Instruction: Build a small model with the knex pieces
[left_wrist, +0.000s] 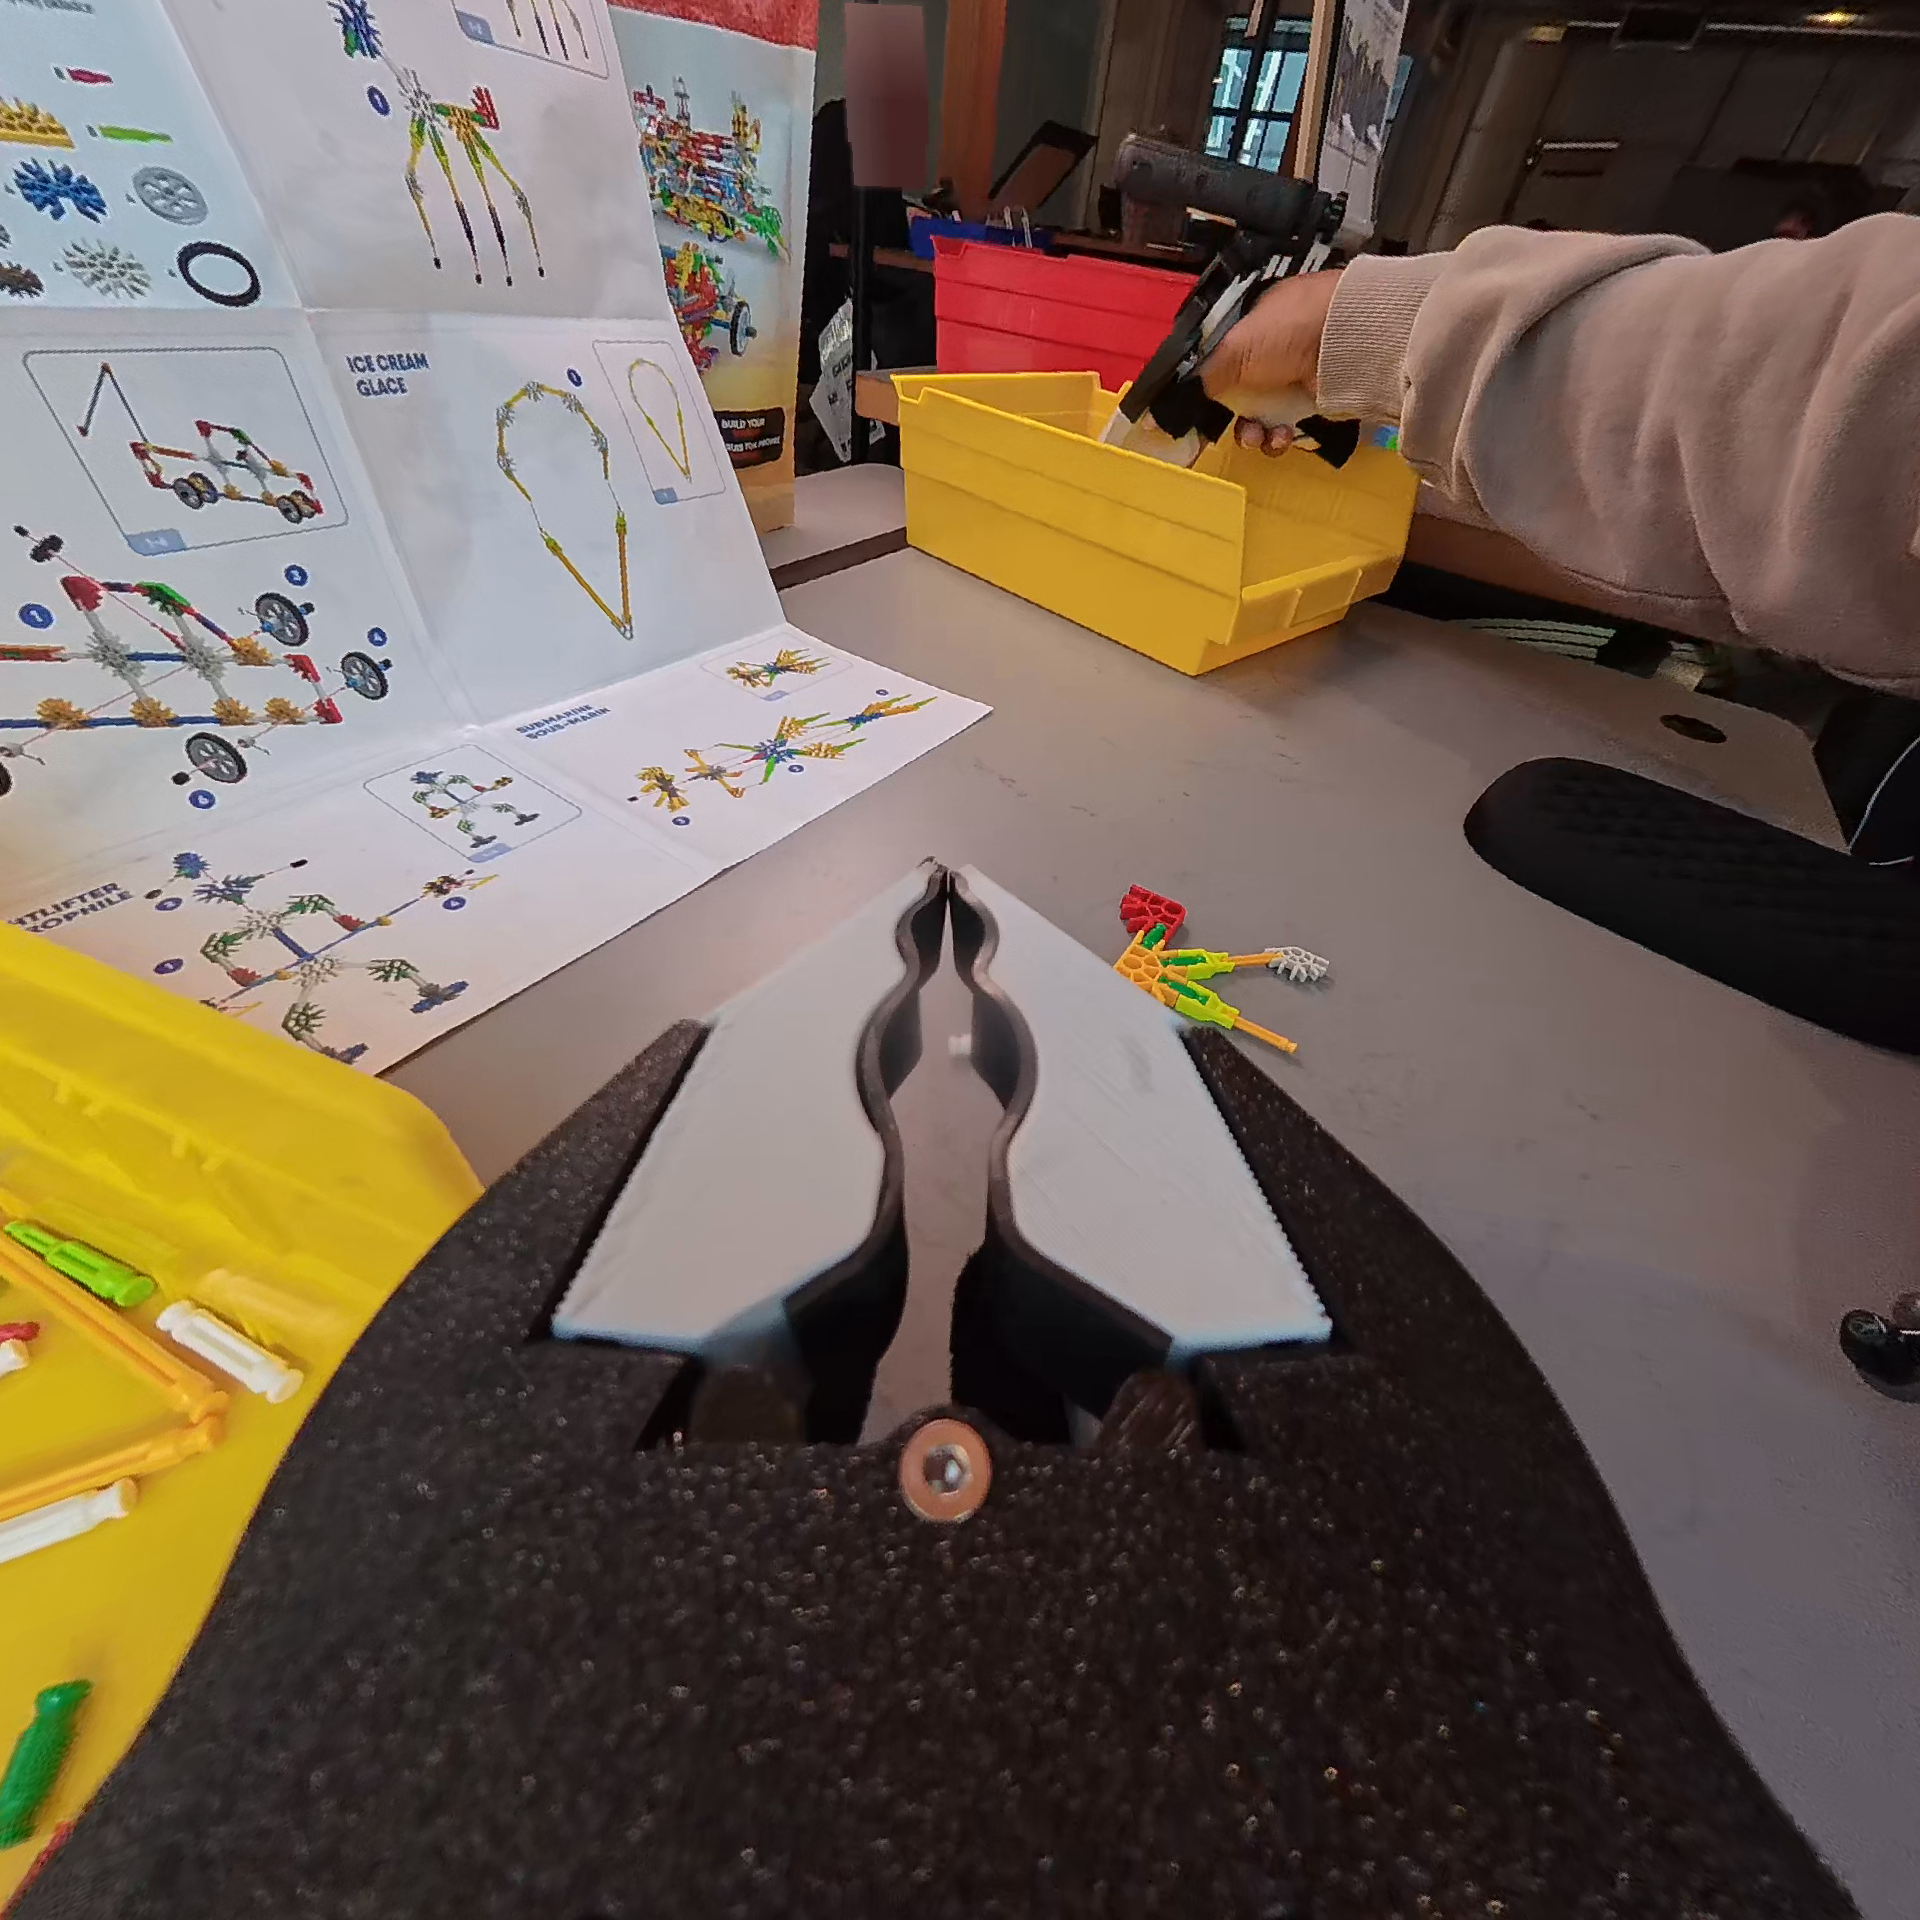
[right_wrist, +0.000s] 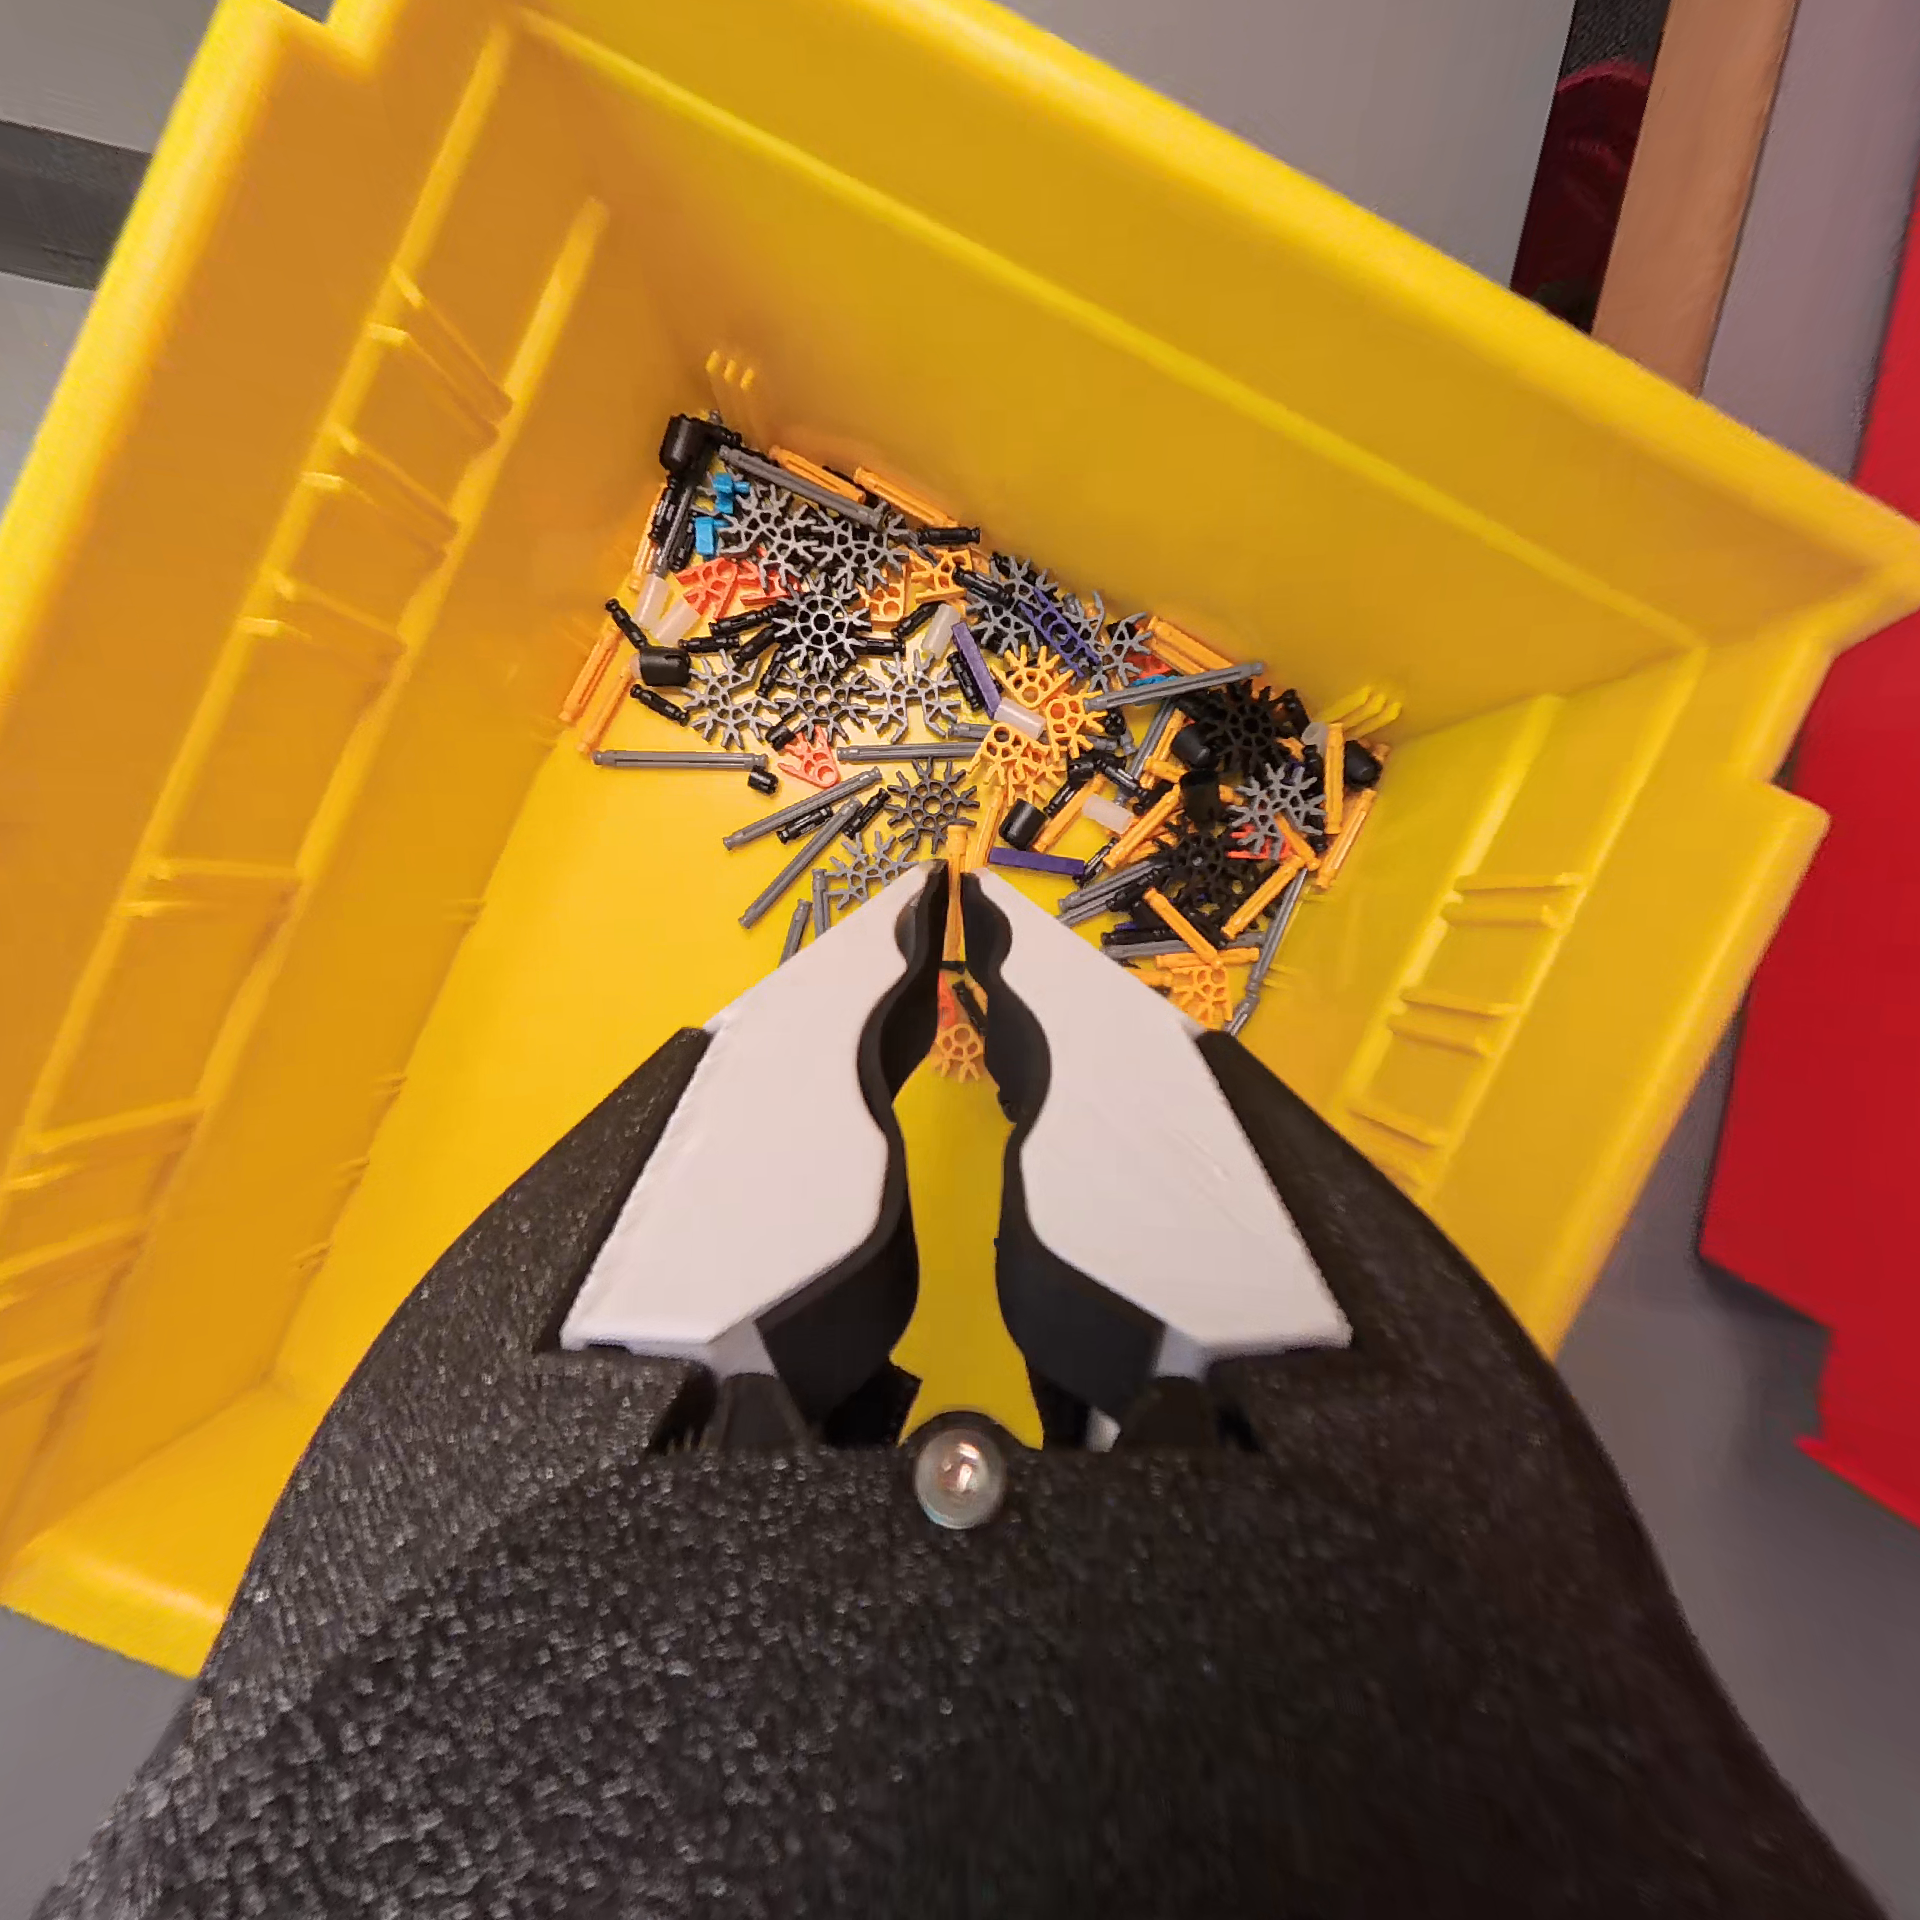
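We see our left gripper (left_wrist: 940, 883) over the grey table (left_wrist: 1455, 1195), tips pinched together on nothing. A small rod-and-connector assembly (left_wrist: 1205, 966) lies at two o'clock; our right gripper (left_wrist: 1164, 421) dips into the yellow bin (left_wrist: 1091, 530) at one o'clock.

At nine o'clock the yellow tray (left_wrist: 208, 1122) is cut by the edge. The right gripper (right_wrist: 954, 883) hides some pieces; its pinched orange piece (right_wrist: 952, 914) is mostly hidden.

red bins (left_wrist: 1049, 301), black wrist rest (left_wrist: 1704, 894)
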